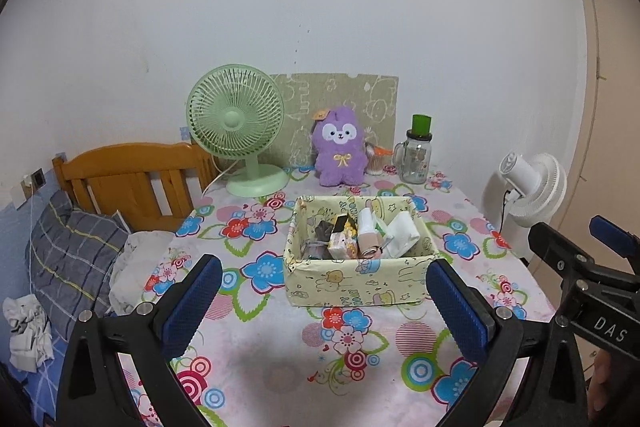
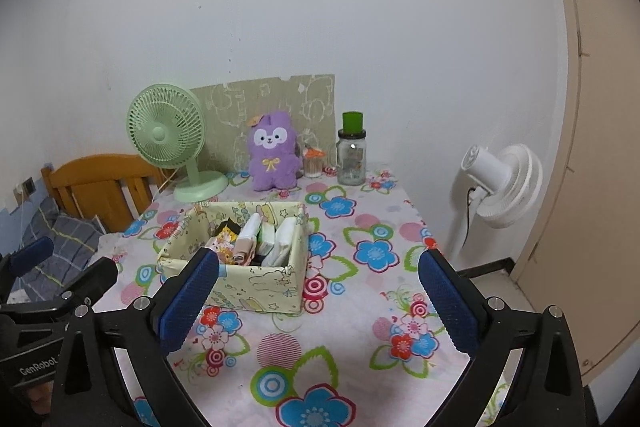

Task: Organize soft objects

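The left gripper (image 1: 324,291) and right gripper (image 2: 318,293) both stood wide with nothing between their blue pads, hovering above the floral table (image 1: 280,359) just short of the fabric storage box (image 1: 356,287). The box sat mid-table with tissue packs (image 1: 402,235) and other small soft packets standing inside it, while the purple plush toy (image 1: 340,147) stood apart at the back by the wall, between the green desk fan (image 1: 236,123) and the glass jar (image 1: 416,159). Packing seemed finished or between items; any next move would probably call for reaching over the box to the plush and closing gently on its body.
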